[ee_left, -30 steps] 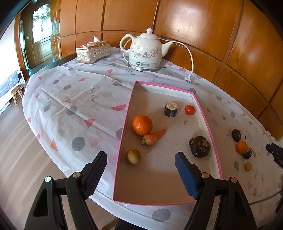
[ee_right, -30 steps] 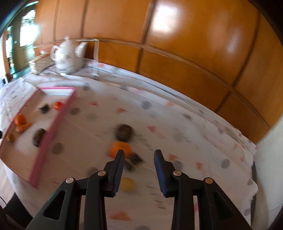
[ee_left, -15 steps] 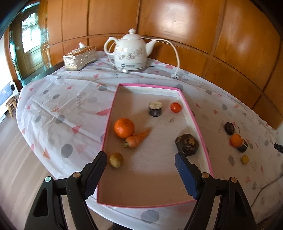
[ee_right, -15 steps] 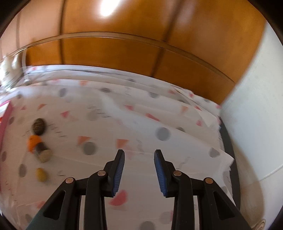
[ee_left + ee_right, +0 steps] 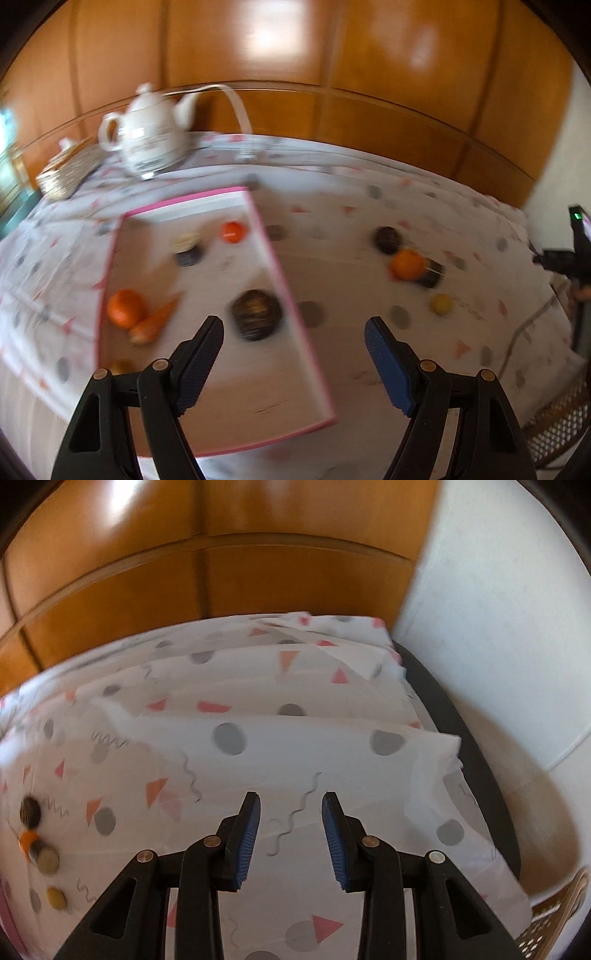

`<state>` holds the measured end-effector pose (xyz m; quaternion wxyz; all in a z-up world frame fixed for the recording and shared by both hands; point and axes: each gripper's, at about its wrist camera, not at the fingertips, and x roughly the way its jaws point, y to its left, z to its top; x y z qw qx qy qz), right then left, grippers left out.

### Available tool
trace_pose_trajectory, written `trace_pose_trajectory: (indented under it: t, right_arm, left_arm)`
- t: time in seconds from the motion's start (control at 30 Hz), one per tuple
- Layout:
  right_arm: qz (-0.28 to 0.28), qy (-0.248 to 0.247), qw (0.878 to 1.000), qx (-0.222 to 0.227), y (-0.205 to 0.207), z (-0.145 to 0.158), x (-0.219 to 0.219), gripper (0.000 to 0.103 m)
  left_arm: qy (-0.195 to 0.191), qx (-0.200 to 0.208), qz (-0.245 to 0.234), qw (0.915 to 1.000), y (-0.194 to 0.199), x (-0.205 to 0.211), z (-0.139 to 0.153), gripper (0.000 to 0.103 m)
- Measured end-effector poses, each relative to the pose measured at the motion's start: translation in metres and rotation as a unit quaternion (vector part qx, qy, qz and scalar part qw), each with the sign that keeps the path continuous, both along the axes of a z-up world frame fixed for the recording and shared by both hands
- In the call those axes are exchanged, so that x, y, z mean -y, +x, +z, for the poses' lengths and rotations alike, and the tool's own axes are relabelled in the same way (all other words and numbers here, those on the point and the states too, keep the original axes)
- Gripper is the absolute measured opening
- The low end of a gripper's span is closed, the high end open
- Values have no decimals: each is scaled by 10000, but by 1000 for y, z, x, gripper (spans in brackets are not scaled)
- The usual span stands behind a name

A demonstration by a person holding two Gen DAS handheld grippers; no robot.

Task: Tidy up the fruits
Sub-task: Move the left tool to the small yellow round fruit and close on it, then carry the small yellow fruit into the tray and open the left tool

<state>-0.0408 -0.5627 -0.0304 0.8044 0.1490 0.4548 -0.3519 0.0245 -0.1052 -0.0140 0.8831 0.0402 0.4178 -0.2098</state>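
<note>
- left gripper [image 5: 293, 360]: jaws spread wide, nothing between them, just hanging over the pink tray's [image 5: 280, 280] right rim, down near its front corner
- right gripper [image 5: 291, 834]: jaws only a narrow gap apart, also empty, over a bare stretch of the dotted tablecloth [image 5: 258, 746] toward the table's right end, by the white wall
- inside the tray: a dark lumpy fruit [image 5: 255, 314] close to the right rim, an orange [image 5: 125, 308] with a carrot [image 5: 153, 323] touching it by the left rim, a small red tomato [image 5: 233, 232] and a little dark cup-like thing [image 5: 187, 248] up near the back edge, and something yellowish [image 5: 120, 366] half hidden behind the left finger
- still out on the cloth, right of the tray: a dark round fruit [image 5: 386, 239], a second orange [image 5: 407, 263] touching a dark cup-like piece [image 5: 430, 274], and a small yellow fruit [image 5: 440, 304] just in front of them
- white teapot [image 5: 149, 136] and a tissue box [image 5: 66, 173] sit at the back left of the table
- left view's pretty blurry, so small stuff is hard to call
</note>
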Motion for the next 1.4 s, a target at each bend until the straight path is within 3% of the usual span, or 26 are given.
trace_pose_trajectory:
  t: [0.2, 0.43, 0.63, 0.73, 0.93, 1.03, 1.17, 1.4]
  right_arm:
    - [-761, 339, 9961, 274, -25, 2, 29, 38]
    - [-1030, 415, 9926, 491, -36, 6, 35, 38]
    - [-1299, 468, 9886, 609, -46, 8, 45, 38]
    - [-1223, 477, 9895, 597, -43, 8, 44, 38]
    - [-1119, 522, 9906, 594, -40, 7, 40, 38]
    - [-1024, 471, 9921, 558, -36, 7, 37, 38]
    - [-847, 465, 9940, 510, -29, 6, 33, 38]
    - [288, 553, 9977, 257, 1, -1, 1, 38]
  left_arm:
    - [17, -134, -686, 9976, 3, 53, -5, 79]
    - [78, -451, -1351, 9898, 5, 112, -23, 60]
    - [100, -645, -1714, 9830, 4, 151, -37, 53]
    - [195, -771, -1787, 9807, 8, 170, -47, 47]
    - [257, -1024, -1754, 9788, 17, 197, -66, 47]
    - [421, -1044, -1651, 9798, 21, 202, -78, 31]
    - [305, -1026, -1648, 9805, 21, 198, -74, 29]
    - [142, -892, -1451, 9853, 18, 160, -55, 29]
